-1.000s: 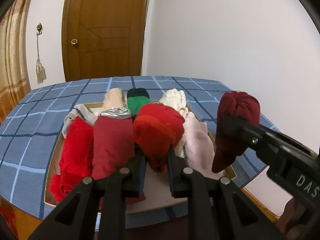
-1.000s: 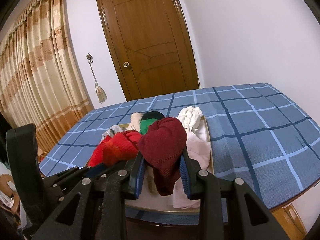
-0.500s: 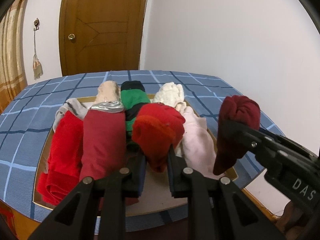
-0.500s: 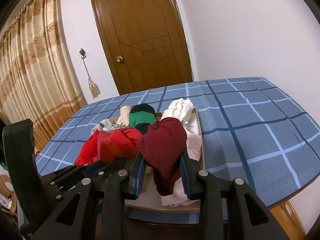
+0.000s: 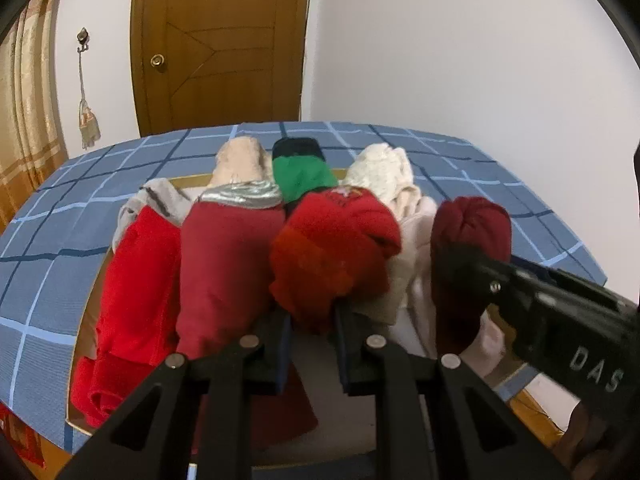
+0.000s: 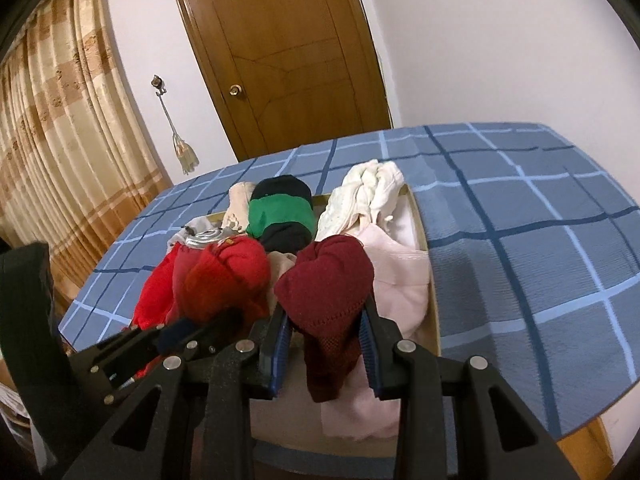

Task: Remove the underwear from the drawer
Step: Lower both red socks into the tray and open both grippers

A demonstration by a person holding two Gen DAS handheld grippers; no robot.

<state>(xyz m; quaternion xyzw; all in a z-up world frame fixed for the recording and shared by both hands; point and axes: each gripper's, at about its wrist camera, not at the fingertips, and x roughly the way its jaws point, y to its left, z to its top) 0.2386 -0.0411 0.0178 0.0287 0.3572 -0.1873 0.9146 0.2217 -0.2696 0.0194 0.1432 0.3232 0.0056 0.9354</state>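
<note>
**Both grippers loaded; garments raised above open drawer**

The left gripper (image 5: 312, 316) is clamped on a bright red rolled garment (image 5: 334, 252), its jaws narrowed onto the lower end of the roll. The right gripper (image 6: 324, 344) is likewise clamped on a dark maroon rolled garment (image 6: 326, 284), with a tail of fabric hanging below the blue pads (image 6: 280, 344). Each roll sits directly ahead of its own gripper, long axis running roughly upward from the jaws. In the left wrist view the maroon roll (image 5: 470, 232) appears to the right of the red one, the two apart.

The drawer (image 6: 424, 232) lies beneath and beyond both tools, set into a surface covered by a blue checked cloth (image 6: 520, 208). Remaining in it: a red folded pair (image 5: 136, 280), a crimson pair with a silver waistband (image 5: 228, 256), a green and black roll (image 5: 304, 172), a cream knit item (image 5: 380, 172), a beige roll (image 5: 240, 160), a grey item (image 5: 154, 198) and a pale pink piece (image 6: 400, 280).

Assessment: both held rolls appear clear of the drawer contents, though the pictures do not fully confirm the gap. The coming move likely turns on carrying each roll sideways, away from the drawer opening. The right gripper is nearer the open cloth at the right. The hanging maroon tail could snag the pink piece.
</note>
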